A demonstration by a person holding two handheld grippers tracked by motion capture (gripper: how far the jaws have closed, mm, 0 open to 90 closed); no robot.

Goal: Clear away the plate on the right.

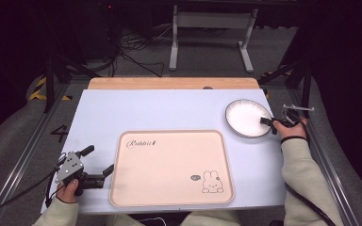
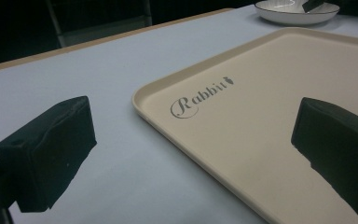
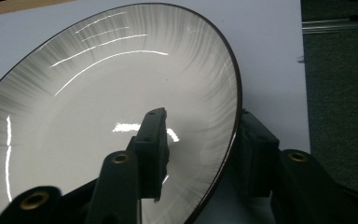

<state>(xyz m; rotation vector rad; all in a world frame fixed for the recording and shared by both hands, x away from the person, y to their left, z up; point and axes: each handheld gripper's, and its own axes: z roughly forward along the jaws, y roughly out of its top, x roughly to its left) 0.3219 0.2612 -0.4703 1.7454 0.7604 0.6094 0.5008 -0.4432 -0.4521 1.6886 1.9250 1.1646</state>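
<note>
While the left gripper (image 1: 95, 160) waits released just left of the beige Rabbit tray (image 1: 169, 197), leaving it free to receive | right gripper (image 1: 269, 123) straddles the near-right rim of the striped plate (image 1: 242, 115) on the counter (image 1: 160, 110), jaws closing; whether pads press yet I cannot tell.

1 plate (image 1: 246, 118); 1 tray (image 1: 169, 188); 2 grippers.
</note>
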